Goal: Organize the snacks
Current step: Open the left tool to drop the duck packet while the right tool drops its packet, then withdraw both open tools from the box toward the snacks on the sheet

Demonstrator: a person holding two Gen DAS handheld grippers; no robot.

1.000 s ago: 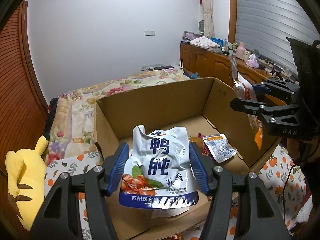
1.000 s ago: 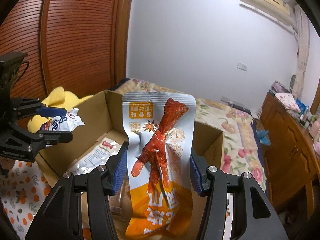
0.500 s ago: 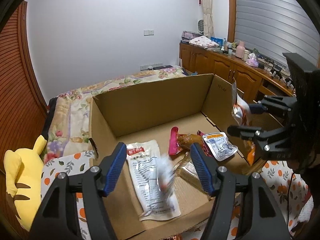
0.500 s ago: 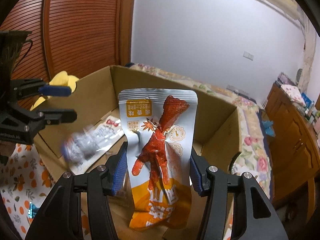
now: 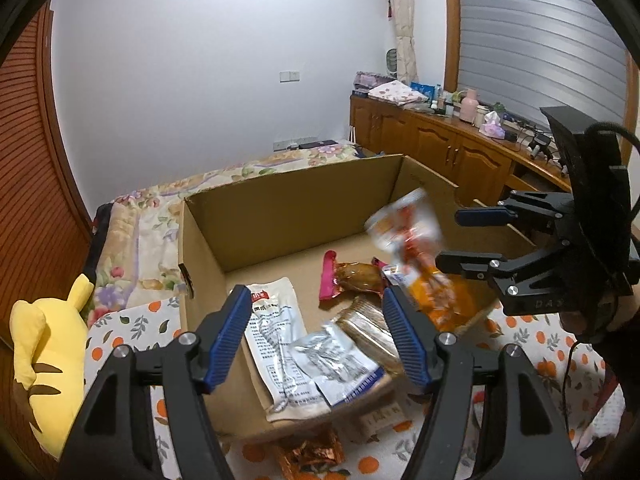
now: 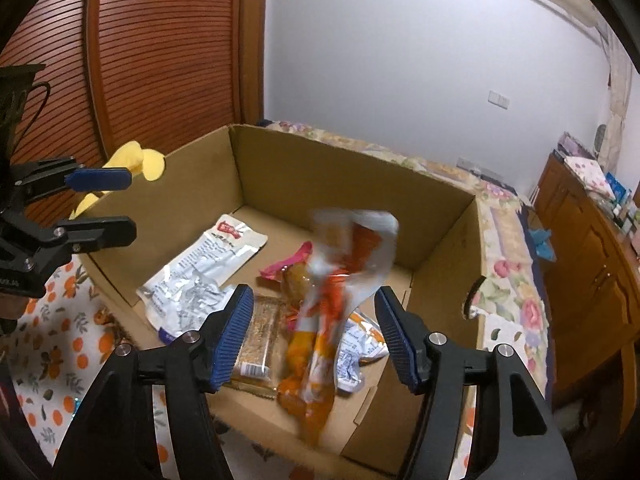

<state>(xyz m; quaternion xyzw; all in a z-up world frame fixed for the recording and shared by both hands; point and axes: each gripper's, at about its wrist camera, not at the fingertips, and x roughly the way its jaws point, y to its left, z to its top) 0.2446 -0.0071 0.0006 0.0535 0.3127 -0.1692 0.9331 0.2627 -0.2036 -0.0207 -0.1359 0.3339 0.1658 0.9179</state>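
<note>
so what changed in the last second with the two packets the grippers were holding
Both were let go. The left gripper has just been opening; its blue-and-white packet now lies in the cardboard box on the long white packet. The right gripper has just been opening too: the orange packet is blurred, dropping between its pads into the box. The box and the snacks already inside stayed put.

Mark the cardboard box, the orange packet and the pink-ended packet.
cardboard box (image 5: 288,216), left wrist view, inside of far wall.
orange packet (image 6: 316,344), right wrist view, blurred middle, between the open right tongs.
pink-ended packet (image 5: 354,278), left wrist view, brown middle.
</note>
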